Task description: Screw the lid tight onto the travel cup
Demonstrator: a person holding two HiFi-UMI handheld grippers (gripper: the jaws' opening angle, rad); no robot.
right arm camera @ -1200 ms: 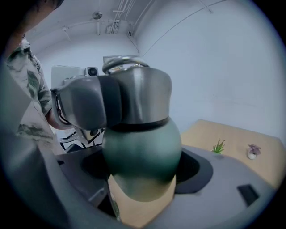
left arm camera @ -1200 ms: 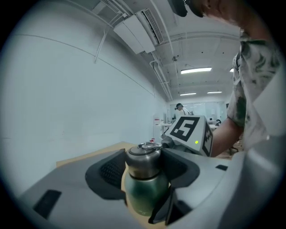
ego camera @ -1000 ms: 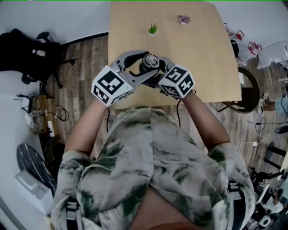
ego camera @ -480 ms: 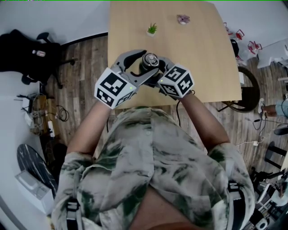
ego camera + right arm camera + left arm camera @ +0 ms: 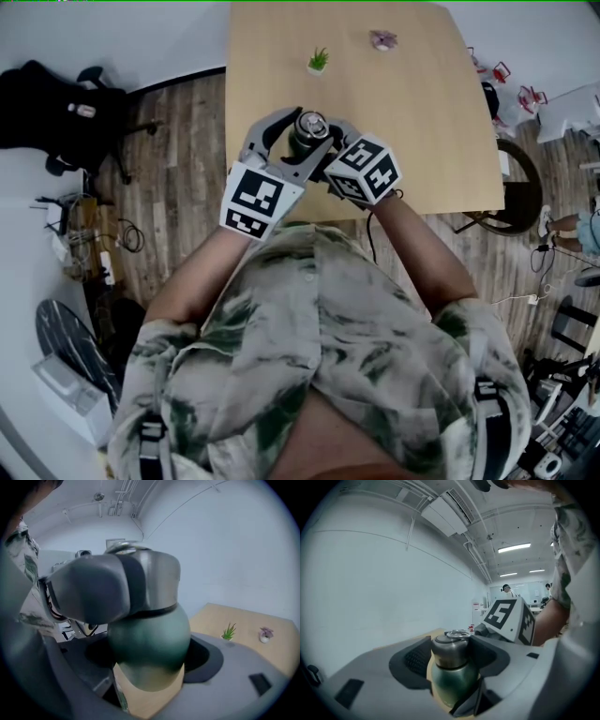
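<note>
Your left tongs point(image 5: 292, 139) are clenched on the steel lid point(image 5: 450, 649), one pad on each side of it. Your right tongs point(image 5: 326, 150) grip the green cup point(image 5: 149, 634) around its rounded body just below the lid. In the right gripper view, one left-hand jaw lies flat against the lid's side, so the two tools sit very close together. The lid is on top of the cup, which is upright.

In the head view the cup is just above the centre of the frame, over the near left part of the worktop point(image 5: 422, 122). It is nearer the left edge than the right and not far in from the near edge. No view shows whether its base touches the wood.

Open wood stretches to the right and beyond the tongs. A small plant point(image 5: 318, 62) and a pink flower point(image 5: 382, 39) stand near the far edge, well apart from the cup. A black chair point(image 5: 56, 103) sits on the floor point(image 5: 178, 141) at the frame's left.
</note>
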